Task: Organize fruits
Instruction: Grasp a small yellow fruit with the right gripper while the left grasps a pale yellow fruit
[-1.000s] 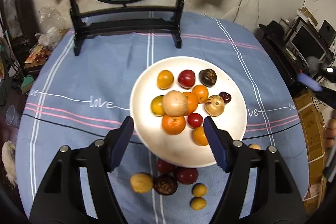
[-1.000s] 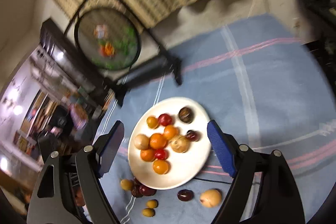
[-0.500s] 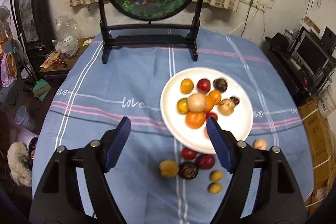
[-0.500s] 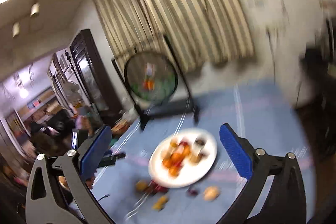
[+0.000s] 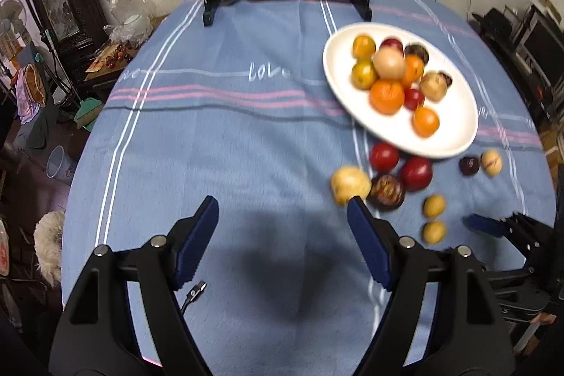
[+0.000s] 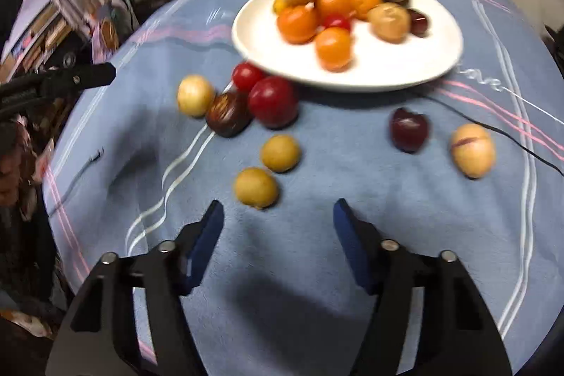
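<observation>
Both grippers, left (image 5: 282, 224) and right (image 6: 278, 221), hovered with fingers spread, the right's just narrowing on nothing, near loose fruits (image 6: 280, 153) beside the plate (image 6: 387, 69).

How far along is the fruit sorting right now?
Roughly half done: about ten fruits sit on the white plate. Nothing is in hand; the left gripper and right gripper are both open and empty, the right having just narrowed. Eight fruits remain on the blue cloth, the nearest a yellow fruit.
</observation>
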